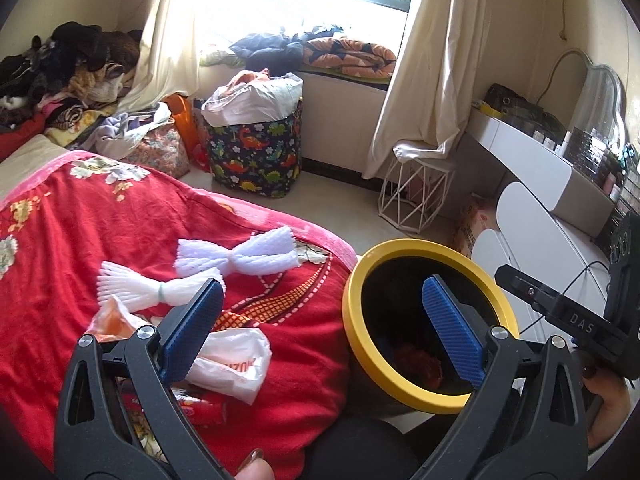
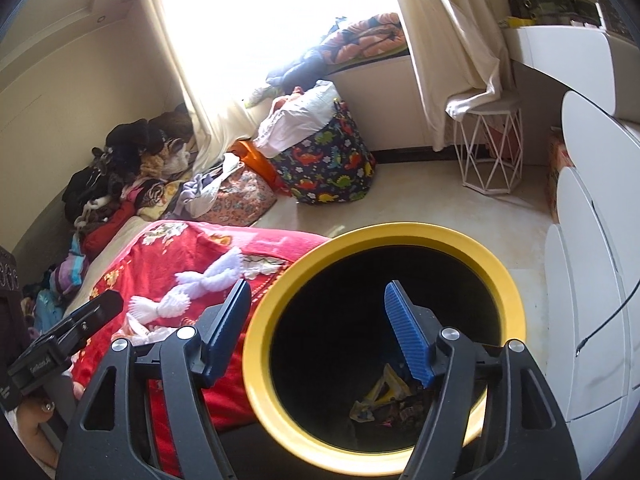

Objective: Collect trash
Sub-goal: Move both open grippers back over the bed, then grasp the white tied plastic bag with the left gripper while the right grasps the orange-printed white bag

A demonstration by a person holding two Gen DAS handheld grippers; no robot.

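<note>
Showing white bag (image 1: pixel 228 364) left view only | bin (image 2: pixel 264 320) wrapper (image 2: pixel 380 396) right | both jaws open

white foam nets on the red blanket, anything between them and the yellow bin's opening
Nothing visible blocks the way. The two white foam nets lie on the red blanket, and the yellow bin stands beside the bed with its mouth uncovered. Both the left claw and right claw are open and empty.

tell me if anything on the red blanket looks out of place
Yes. Two white foam nets and a crumpled plastic bag lie loose on the red blanket beside the yellow-rimmed bin, which already holds wrappers. Both grippers are empty.
</note>
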